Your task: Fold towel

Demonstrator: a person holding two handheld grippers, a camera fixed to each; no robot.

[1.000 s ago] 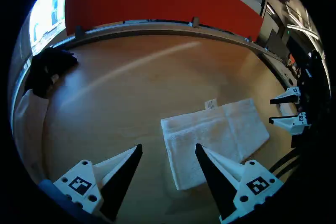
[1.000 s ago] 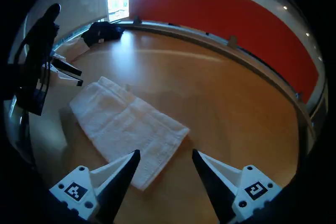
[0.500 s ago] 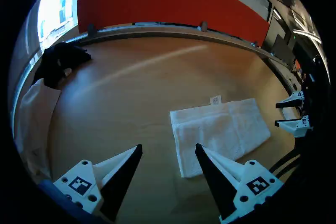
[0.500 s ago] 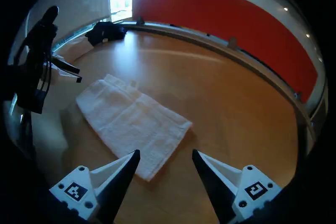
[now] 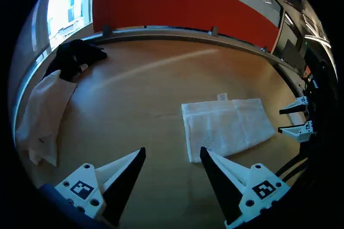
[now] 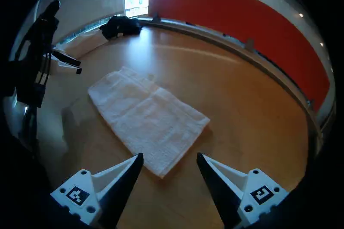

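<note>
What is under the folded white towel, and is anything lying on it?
The towel lies flat on the wooden table. Nothing rests on it; a small tag pokes out at its far edge. The tabletop beneath and its inner layers are covered.

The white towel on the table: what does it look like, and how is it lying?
The white towel looks like soft terry cloth, folded into a flat rectangle with a crease across its middle. A small label sticks out at one long edge. It lies on the wooden table, with nothing on top of it.
</note>
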